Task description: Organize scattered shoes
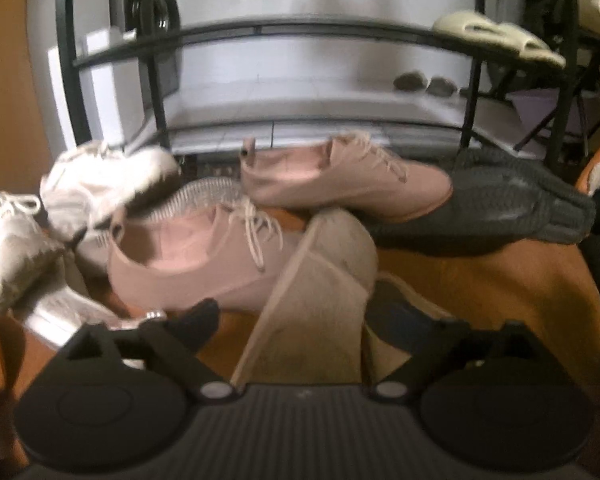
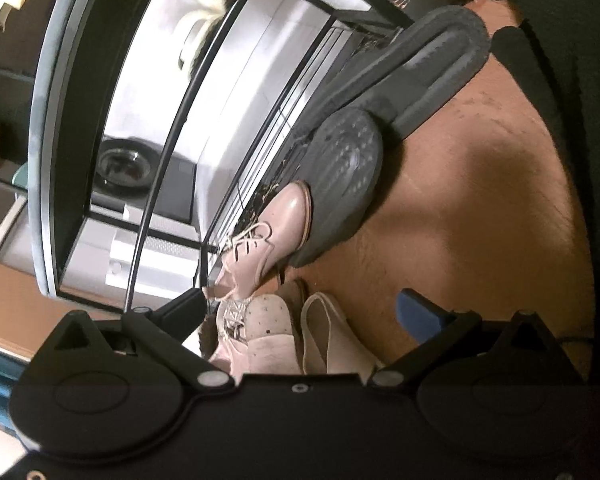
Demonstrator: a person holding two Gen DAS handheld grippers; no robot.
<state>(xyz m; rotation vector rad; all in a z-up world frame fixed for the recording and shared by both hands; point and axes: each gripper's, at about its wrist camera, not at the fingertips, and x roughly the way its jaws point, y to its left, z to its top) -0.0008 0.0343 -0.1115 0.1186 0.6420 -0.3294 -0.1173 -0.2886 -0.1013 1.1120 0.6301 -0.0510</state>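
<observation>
Left gripper (image 1: 292, 316) angled down over the shoe pile, jaws spread wide.
A beige slipper (image 1: 320, 280) stands between the jaws, ungripped; pink laced shoes (image 1: 204, 256) lie just beyond on the floor.

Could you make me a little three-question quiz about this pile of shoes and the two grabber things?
1. True or false: the left hand-held gripper is clamped shut on a pink lace-up shoe.
2. Which colour is the knit shoe at the right of the pile? A) red B) dark grey C) yellow
3. Fill in: a pale pair of slippers sits on the black ____ behind the pile.

Key: 1 false, its jaws stand open around a beige shoe; 2 B; 3 rack.
</observation>
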